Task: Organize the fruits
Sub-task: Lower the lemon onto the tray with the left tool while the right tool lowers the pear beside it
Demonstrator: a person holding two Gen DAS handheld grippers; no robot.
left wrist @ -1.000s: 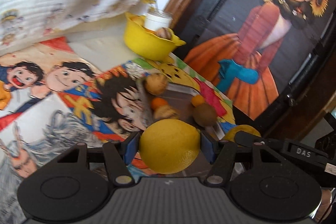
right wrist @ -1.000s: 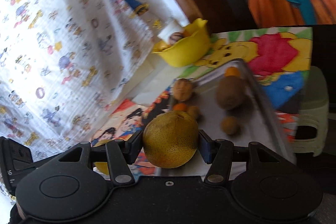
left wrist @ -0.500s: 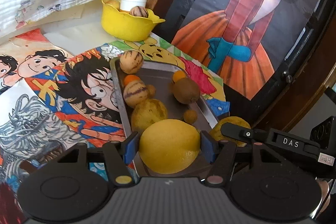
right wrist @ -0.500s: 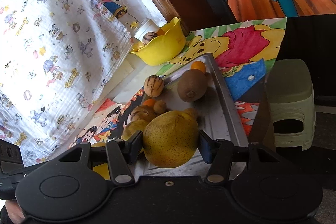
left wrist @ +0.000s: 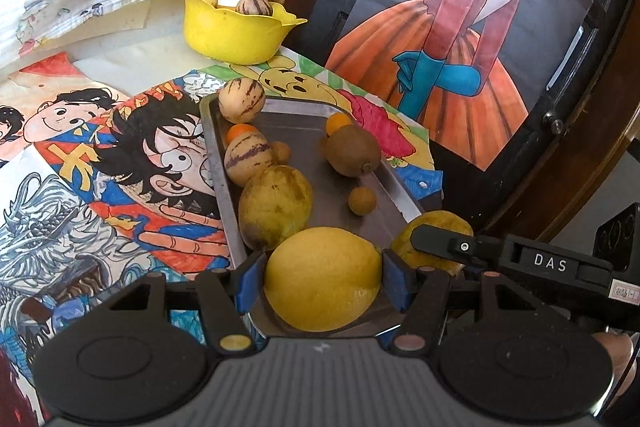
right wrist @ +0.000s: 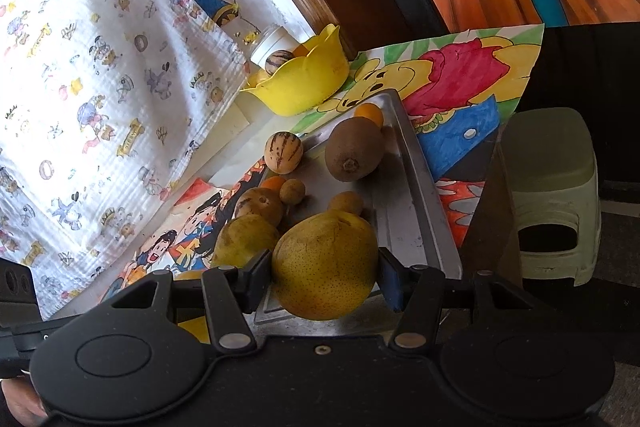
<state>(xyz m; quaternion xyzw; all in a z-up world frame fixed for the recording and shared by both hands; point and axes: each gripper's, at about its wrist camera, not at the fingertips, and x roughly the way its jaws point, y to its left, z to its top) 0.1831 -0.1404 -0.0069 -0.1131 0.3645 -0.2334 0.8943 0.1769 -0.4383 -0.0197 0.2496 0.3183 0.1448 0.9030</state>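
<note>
Cartoon-papered table: metal tray (left wrist: 404, 197) is now neared; lemon (left wrist: 322, 279) is clamped by left gripper (left wrist: 323, 281), pear (right wrist: 325, 265) by right gripper (right wrist: 323, 277), tray's 6 o'clock end, release pending

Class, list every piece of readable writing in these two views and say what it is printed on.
"DAS": white letters on the black right gripper body, seen from the left wrist.
Small white sticker beside it: too small to read.
Banner prints on the patterned cloth: too blurred to read.
</note>
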